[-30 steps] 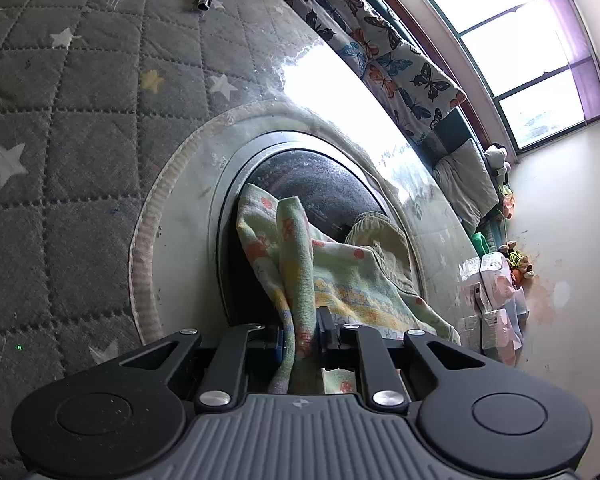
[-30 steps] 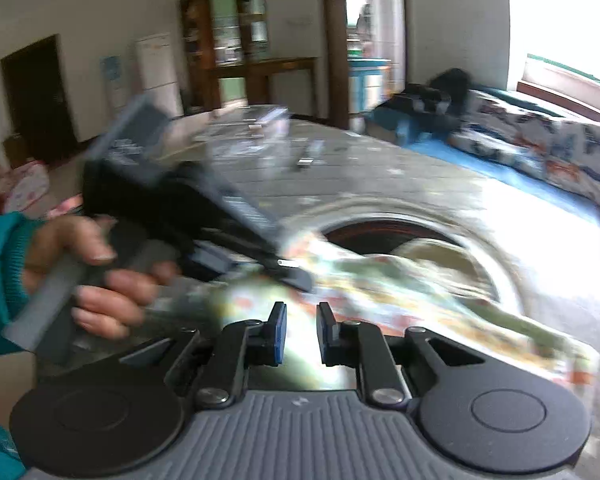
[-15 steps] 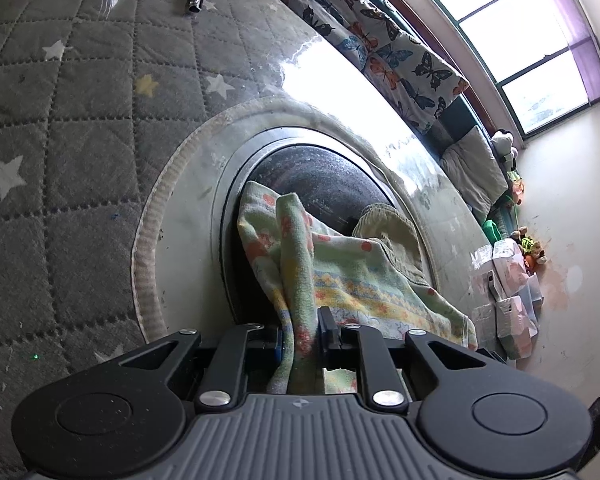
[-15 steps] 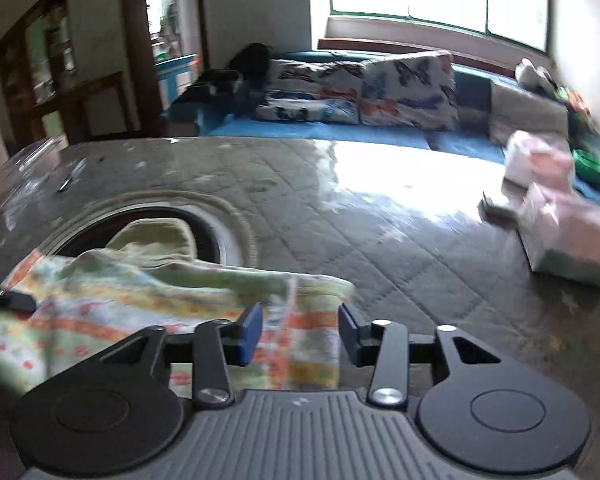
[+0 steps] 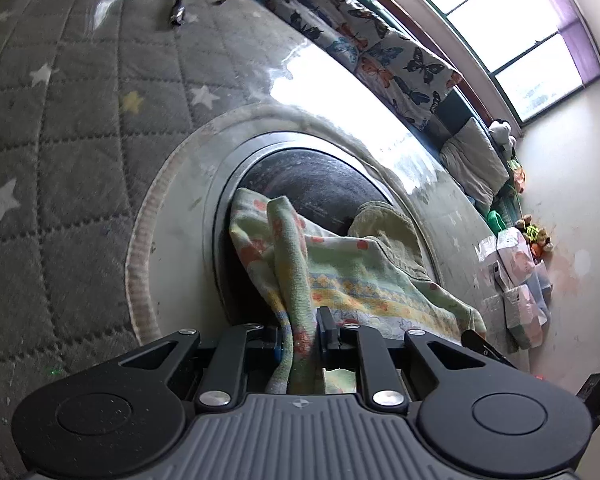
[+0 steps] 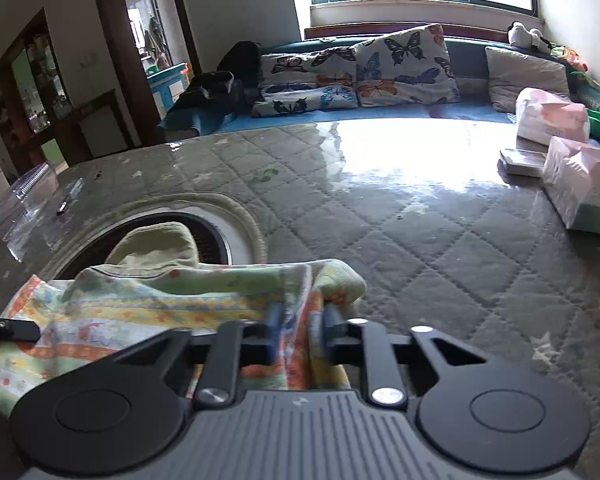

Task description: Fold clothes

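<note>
My left gripper (image 5: 300, 334) and right gripper (image 6: 298, 334) both clench the pale green patterned knit garment (image 5: 340, 276) at lower centre — pull evenly, keeping the edge taut.

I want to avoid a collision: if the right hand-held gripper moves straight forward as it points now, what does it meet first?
The right hand-held gripper already pinches the patterned cloth. Beyond the cloth's bunched edge, the quilted table cover comes next. No other object seems to stand in that line, though depth is unclear.
</note>
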Motion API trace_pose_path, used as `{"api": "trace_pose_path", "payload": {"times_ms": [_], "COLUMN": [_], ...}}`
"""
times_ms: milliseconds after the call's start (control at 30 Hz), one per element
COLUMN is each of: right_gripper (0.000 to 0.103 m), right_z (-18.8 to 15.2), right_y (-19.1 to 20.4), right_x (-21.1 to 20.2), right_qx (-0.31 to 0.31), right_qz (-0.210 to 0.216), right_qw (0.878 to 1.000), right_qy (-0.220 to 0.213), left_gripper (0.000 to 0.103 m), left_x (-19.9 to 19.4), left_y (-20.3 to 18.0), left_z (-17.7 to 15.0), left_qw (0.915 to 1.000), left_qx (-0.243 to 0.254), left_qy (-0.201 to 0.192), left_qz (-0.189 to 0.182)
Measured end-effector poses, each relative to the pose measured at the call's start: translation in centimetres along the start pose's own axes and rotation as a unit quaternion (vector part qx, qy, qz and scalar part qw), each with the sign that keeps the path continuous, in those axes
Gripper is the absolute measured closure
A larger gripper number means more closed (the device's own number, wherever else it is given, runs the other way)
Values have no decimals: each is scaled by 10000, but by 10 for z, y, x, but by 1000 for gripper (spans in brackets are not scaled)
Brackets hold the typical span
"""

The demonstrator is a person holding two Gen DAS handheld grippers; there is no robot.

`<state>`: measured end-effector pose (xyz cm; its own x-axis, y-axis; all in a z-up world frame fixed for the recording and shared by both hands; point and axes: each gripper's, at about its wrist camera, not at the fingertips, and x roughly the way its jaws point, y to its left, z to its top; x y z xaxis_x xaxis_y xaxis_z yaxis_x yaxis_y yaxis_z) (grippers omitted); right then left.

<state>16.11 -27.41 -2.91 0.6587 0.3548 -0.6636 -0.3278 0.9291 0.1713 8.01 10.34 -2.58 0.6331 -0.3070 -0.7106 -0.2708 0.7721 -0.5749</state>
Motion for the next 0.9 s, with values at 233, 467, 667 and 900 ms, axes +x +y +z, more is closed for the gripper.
{"api": "trace_pose_path", "payload": {"times_ms": [233,467,667,900], "right_gripper": [95,97,97,97], "right_z": [7,15,16,8], "right_y": [6,-2,-29,-67], "right_x": [-32,-75,-105,-132], "right_qx": [-100,-216,-116,135], "right_qz": [12,-248,-681,-1126], "right_qw": [9993,9965,9928,9876], "right_qy": [-371,-773,-977,-1087], "left_gripper": [91,92,92,92], "left_x": [-11,-7,12,39], "left_y": [-28,-76,-117,-168], "left_z": [0,2,-5,-20], "left_qw": [9970,9911,9863,9787], "left_qx": [717,1264,1586,1970], "left_qy": [-290,-364,-221,6], "left_qz": [10,-198,-405,-584]}}
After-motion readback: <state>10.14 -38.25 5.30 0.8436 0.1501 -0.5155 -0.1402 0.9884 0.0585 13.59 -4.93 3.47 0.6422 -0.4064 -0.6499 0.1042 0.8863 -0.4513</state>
